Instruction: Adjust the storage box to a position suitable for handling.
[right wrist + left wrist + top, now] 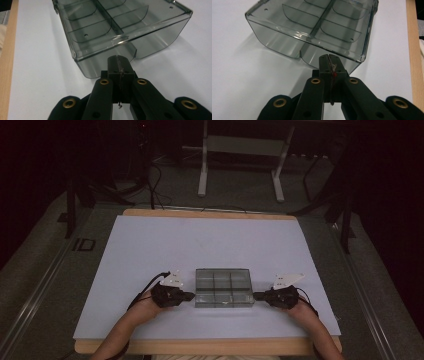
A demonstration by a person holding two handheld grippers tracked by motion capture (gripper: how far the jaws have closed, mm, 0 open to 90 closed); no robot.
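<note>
The white mat (210, 245) is being left bare far and to both sides, its wooden edge (210, 346) showing near. Near centre, the smoky clear plastic box (223, 288), divided into compartments, is being flanked: the left gripper (190, 296) and right gripper (257, 296) are being held at its ends, jaws pressed together, tips just at its walls.

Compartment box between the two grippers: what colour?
Smoky grey see-through plastic compartment box, with inner dividers; shows best in the left gripper view.
</note>
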